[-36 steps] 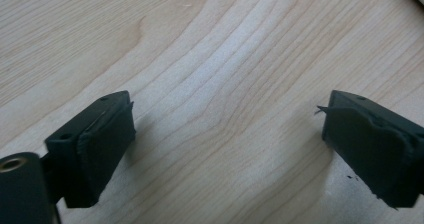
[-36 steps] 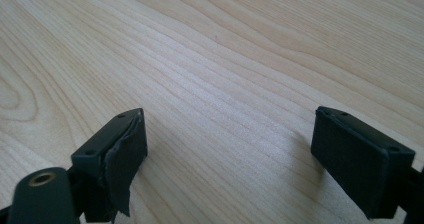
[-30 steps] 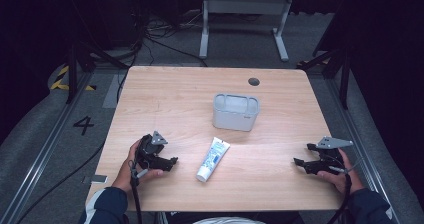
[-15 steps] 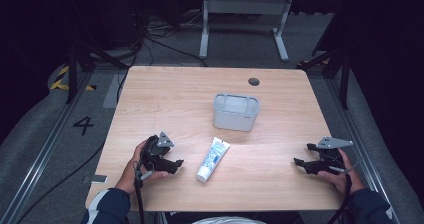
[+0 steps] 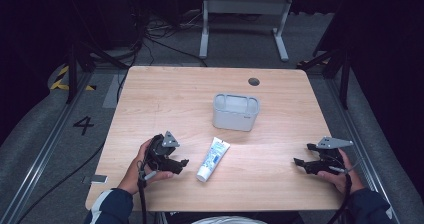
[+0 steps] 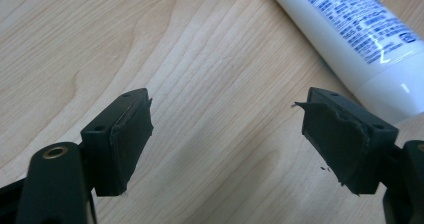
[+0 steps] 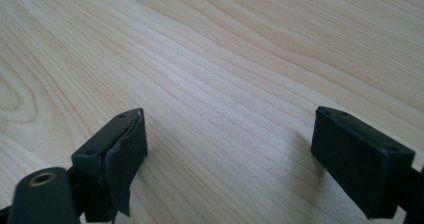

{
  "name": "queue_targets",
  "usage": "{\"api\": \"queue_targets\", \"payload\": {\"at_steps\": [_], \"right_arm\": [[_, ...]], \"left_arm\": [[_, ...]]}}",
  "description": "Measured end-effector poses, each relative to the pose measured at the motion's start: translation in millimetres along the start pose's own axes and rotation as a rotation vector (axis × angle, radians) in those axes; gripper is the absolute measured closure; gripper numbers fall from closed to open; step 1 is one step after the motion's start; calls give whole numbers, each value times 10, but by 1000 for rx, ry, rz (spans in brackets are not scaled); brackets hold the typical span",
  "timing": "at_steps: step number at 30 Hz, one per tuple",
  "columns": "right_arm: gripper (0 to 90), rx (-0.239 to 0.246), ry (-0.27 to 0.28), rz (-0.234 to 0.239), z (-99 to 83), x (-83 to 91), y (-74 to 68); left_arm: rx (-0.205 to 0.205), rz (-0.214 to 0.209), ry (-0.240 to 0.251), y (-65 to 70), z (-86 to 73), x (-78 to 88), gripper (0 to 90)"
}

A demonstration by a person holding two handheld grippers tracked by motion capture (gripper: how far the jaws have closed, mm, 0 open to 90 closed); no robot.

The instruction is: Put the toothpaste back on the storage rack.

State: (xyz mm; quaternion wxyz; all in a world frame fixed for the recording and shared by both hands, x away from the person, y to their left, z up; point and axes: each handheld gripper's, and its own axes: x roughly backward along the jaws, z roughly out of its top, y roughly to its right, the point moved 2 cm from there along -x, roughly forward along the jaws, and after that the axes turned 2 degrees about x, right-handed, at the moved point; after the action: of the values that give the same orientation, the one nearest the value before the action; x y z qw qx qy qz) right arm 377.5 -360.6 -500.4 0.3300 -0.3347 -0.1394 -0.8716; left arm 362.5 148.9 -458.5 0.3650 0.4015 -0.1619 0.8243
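Left gripper (image 5: 172, 163) has edged toward the tube (image 5: 212, 158), jaws apart, closing slightly, nothing between. Tube lies flat mid-counter, below the bin (image 5: 235, 112). Risk: off-centre approach nudges it away. Right gripper (image 5: 306, 163) idle, jaws apart.

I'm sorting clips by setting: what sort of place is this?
Probably a lab or recording studio: a lone wooden table against dark surroundings, loose cables on grey floor, and a "4" floor marking.
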Motion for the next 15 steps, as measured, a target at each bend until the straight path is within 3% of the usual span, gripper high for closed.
{"api": "queue_targets", "payload": {"at_steps": [15], "right_arm": [[149, 0, 0, 1, 0, 0, 0]], "left_arm": [[-26, -87, 2, 250, 299, -118, 217]]}}
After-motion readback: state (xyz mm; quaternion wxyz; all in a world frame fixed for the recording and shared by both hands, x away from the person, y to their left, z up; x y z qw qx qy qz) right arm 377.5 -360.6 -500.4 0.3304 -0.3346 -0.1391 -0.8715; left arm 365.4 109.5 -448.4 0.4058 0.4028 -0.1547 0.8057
